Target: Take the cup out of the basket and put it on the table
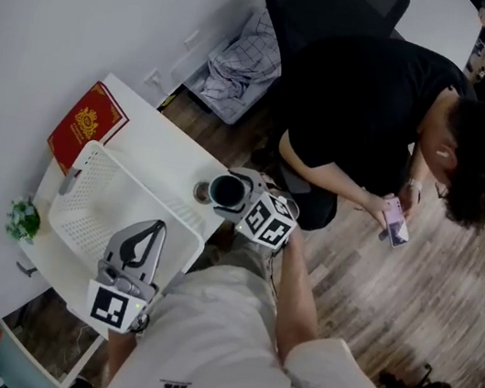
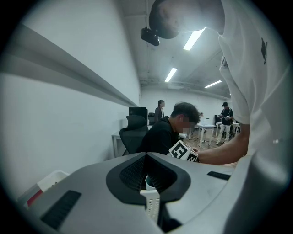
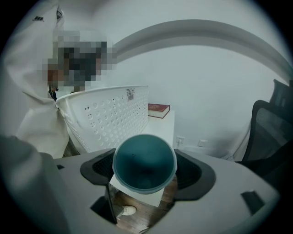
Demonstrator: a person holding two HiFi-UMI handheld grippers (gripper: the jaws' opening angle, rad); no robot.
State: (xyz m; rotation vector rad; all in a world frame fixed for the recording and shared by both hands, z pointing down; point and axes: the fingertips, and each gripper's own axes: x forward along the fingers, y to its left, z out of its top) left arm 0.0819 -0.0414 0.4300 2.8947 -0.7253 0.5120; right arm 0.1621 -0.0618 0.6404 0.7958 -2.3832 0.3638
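Table (image 1: 154,140) corner: cup (image 1: 226,190) is clamped by right gripper (image 1: 240,199), basket (image 1: 142,182) pinched by left gripper (image 1: 142,250); toppling is risked by overhanging release.

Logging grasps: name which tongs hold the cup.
The right tongs, clamped on the dark teal cup; the left tongs grip only the white basket rim.

Right tool (image 1: 232,198) holds the cup (image 1: 225,189) beside the basket (image 1: 145,188); left tool (image 1: 156,233) sits at its rim

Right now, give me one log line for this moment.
left tongs: shut on basket | right tongs: shut on cup | cup: out of basket, over table edge
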